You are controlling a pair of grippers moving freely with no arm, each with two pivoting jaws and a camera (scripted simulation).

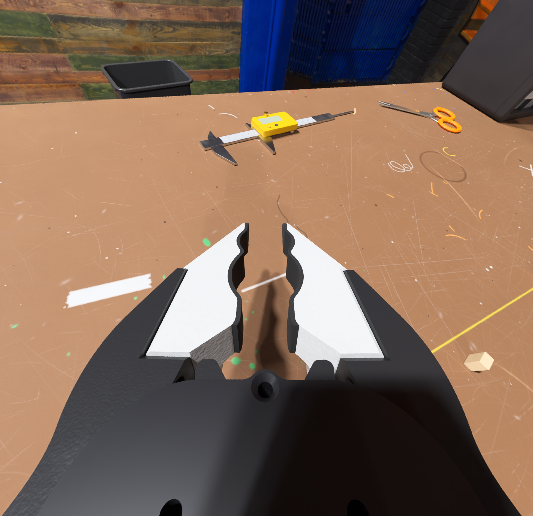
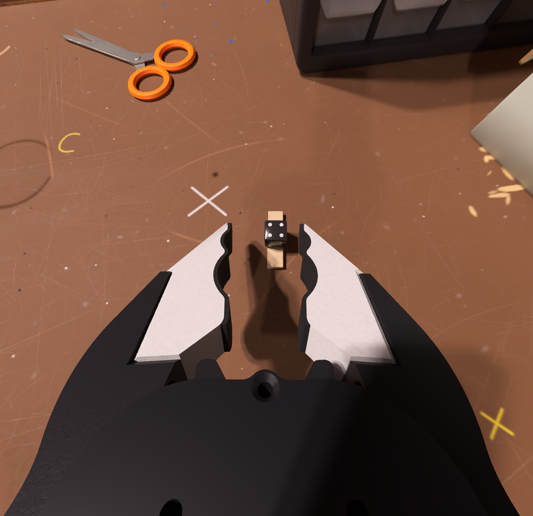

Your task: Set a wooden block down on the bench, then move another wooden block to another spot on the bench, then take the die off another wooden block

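Scratched brown bench (image 2: 375, 162) carrying all items. Right gripper (image 2: 264, 225), jaws spread and empty, hovers above a flat wooden block (image 2: 275, 257) with the black die (image 2: 275, 231) on top, both lying between its fingertips. Left gripper (image 1: 265, 225), jaws parted, nothing held. Calipers (image 1: 271, 128) ahead; small wooden cube (image 1: 478, 361) to its right.

The black die (image 2: 275, 230) covers the middle of the long wooden block (image 2: 275, 257) beneath it, so only the block's two ends show. At the bench's far right corner the dark drawer cabinet (image 2: 403, 26) is cut off by the picture's top edge, and a pale board (image 2: 510, 138) by the right edge. Beyond the bench's far edge, the bench (image 1: 115, 185) hides the black bin's (image 1: 147, 78) lower part.
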